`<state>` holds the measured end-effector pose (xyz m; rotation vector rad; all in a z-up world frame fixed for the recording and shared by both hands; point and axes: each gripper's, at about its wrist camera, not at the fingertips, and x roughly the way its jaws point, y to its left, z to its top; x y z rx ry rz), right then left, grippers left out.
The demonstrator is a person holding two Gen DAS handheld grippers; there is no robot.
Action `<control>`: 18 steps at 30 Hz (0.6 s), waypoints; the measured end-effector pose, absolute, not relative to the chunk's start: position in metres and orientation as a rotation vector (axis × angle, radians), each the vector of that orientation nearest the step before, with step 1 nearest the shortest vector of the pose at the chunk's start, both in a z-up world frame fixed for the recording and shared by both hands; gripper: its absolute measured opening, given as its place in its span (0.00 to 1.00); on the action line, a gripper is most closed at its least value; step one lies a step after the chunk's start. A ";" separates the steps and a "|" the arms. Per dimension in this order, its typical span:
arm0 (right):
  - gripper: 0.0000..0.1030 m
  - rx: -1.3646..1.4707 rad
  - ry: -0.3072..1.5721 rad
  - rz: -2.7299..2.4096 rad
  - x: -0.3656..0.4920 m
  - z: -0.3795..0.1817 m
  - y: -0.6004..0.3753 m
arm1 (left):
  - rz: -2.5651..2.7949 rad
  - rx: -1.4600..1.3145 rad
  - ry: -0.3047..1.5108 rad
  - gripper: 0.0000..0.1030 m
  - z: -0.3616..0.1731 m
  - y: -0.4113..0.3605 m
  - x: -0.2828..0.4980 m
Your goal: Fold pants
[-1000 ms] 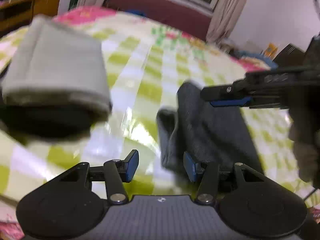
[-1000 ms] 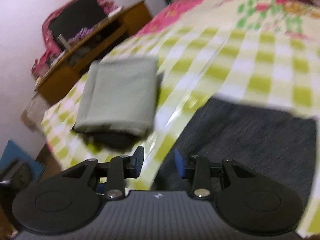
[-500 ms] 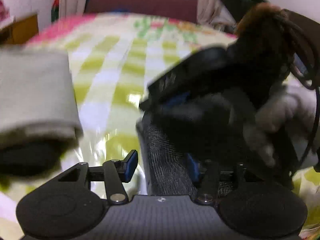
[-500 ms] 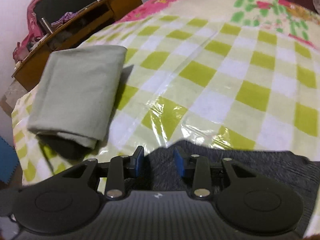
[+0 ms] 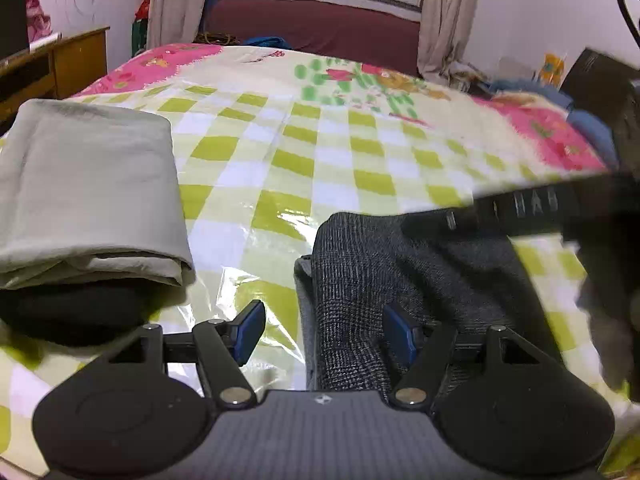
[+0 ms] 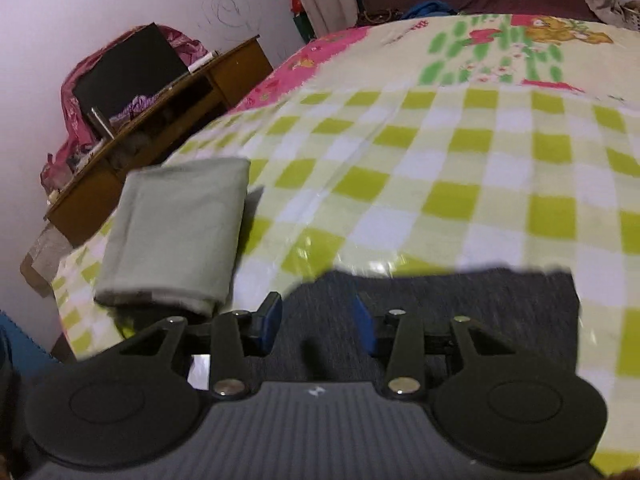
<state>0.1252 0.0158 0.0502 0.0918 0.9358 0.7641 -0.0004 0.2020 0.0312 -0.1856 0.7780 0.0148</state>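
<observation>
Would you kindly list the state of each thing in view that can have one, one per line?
dark grey pants: folded into a compact stack, lying flat on the checked bed cover.
pale green garment: folded, resting on a dark item.
left tongs: opening, straddling the dark pants' left edge, pads not pressing.
right tongs: opening, above the dark pants, nothing gripped.

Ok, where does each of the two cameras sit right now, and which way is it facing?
Left wrist: on the left gripper, jaws opening, looking down across the dark pants on the checked bedcover; the right gripper crosses at right.
Right wrist: on the right gripper, jaws opening over the same pants, facing the desk.
Shared: the pants, the folded grey-green cloth, the bedcover.
</observation>
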 end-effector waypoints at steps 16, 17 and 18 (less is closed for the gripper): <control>0.44 0.146 1.014 0.605 0.098 0.018 -0.049 | 0.045 -0.103 0.923 0.78 0.008 0.177 0.016; 0.42 0.151 1.009 0.593 0.096 0.017 -0.052 | 0.044 -0.125 0.927 0.78 0.012 0.179 0.017; 0.42 0.169 0.993 0.599 0.092 0.020 -0.056 | 0.047 -0.134 0.923 0.77 0.018 0.181 0.016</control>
